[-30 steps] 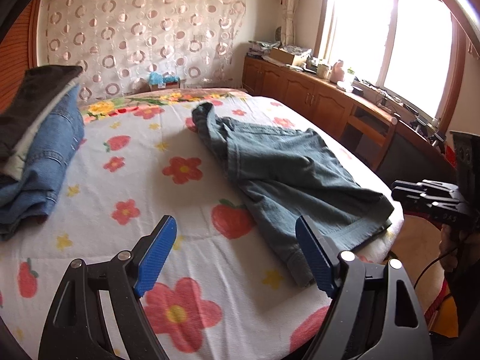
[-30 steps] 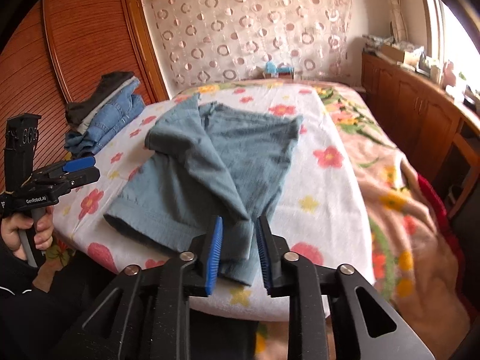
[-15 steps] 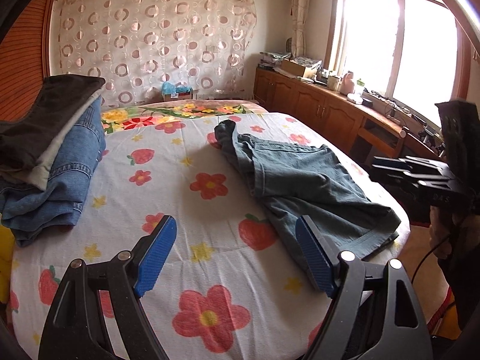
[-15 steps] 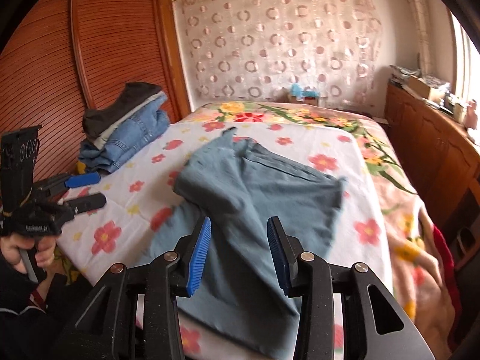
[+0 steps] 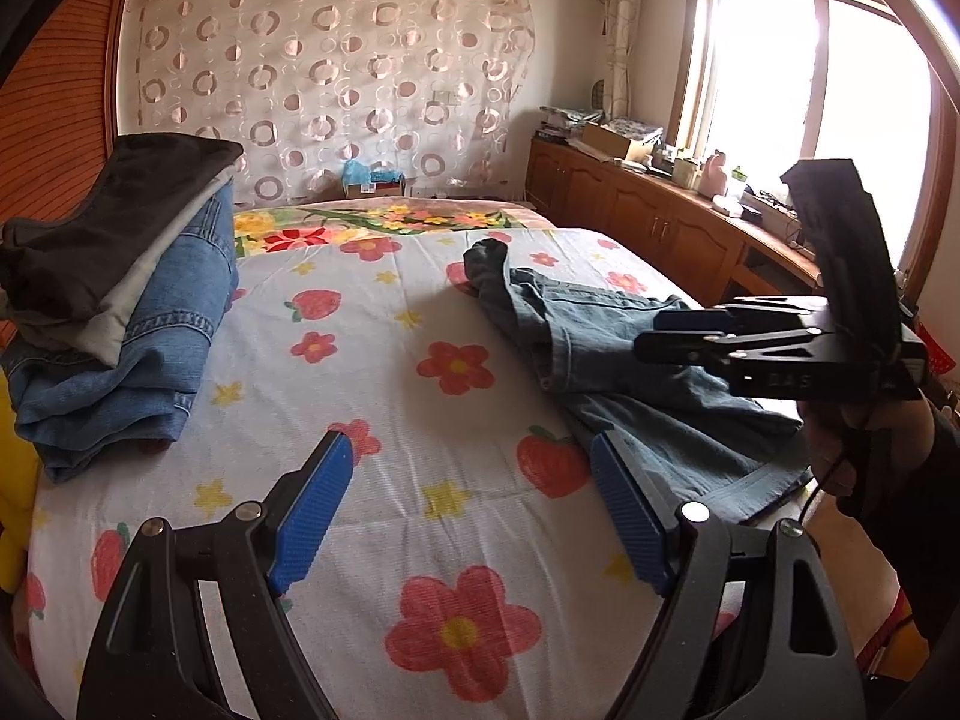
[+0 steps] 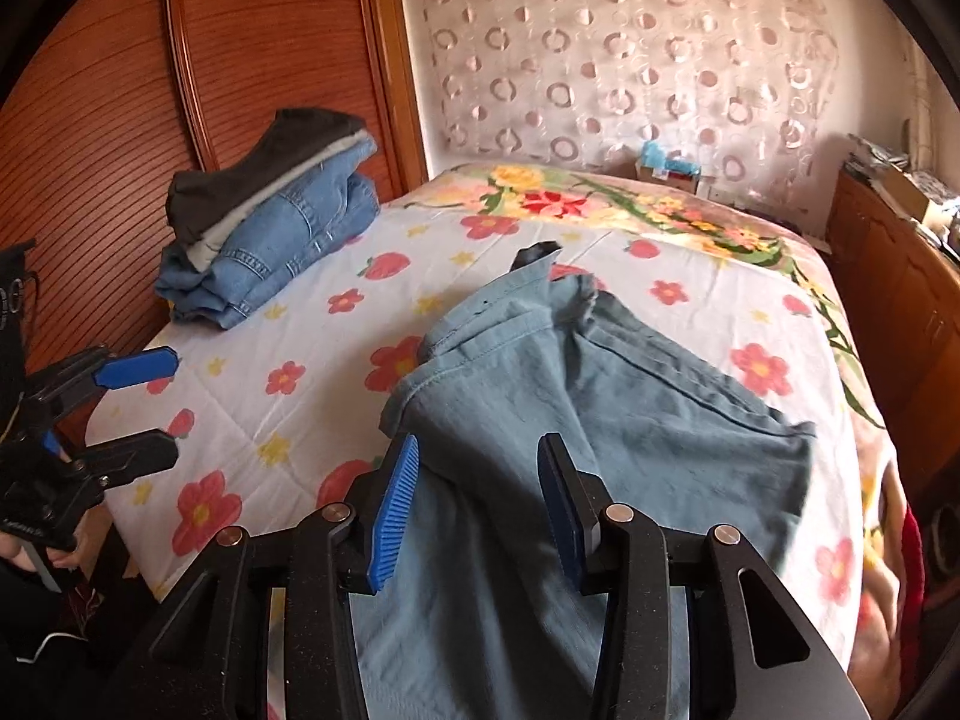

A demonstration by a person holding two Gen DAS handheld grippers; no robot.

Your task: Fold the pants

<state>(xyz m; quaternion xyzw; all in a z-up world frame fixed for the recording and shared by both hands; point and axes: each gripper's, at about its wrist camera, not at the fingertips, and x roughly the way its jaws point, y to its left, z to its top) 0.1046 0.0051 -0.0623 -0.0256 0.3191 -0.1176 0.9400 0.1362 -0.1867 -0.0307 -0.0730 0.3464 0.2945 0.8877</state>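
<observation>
Grey-blue pants (image 6: 600, 438) lie loosely folded on the right part of the flowered bed; they also show in the left wrist view (image 5: 606, 348). My right gripper (image 6: 477, 498) is open and empty, just above the pants' near part. It appears from the side in the left wrist view (image 5: 654, 333), over the pants. My left gripper (image 5: 474, 504) is open and empty above the bare sheet, left of the pants. It shows at the left edge of the right wrist view (image 6: 150, 402).
A stack of folded jeans and dark clothes (image 5: 120, 306) sits at the bed's left side, by the wooden wardrobe (image 6: 180, 90). A wooden cabinet (image 5: 660, 222) with clutter runs under the window on the right. The flowered sheet (image 5: 390, 396) lies between stack and pants.
My right gripper has opened, let go of the pants' edge and moved forward over them. My left gripper has drifted forward over the sheet, still open.
</observation>
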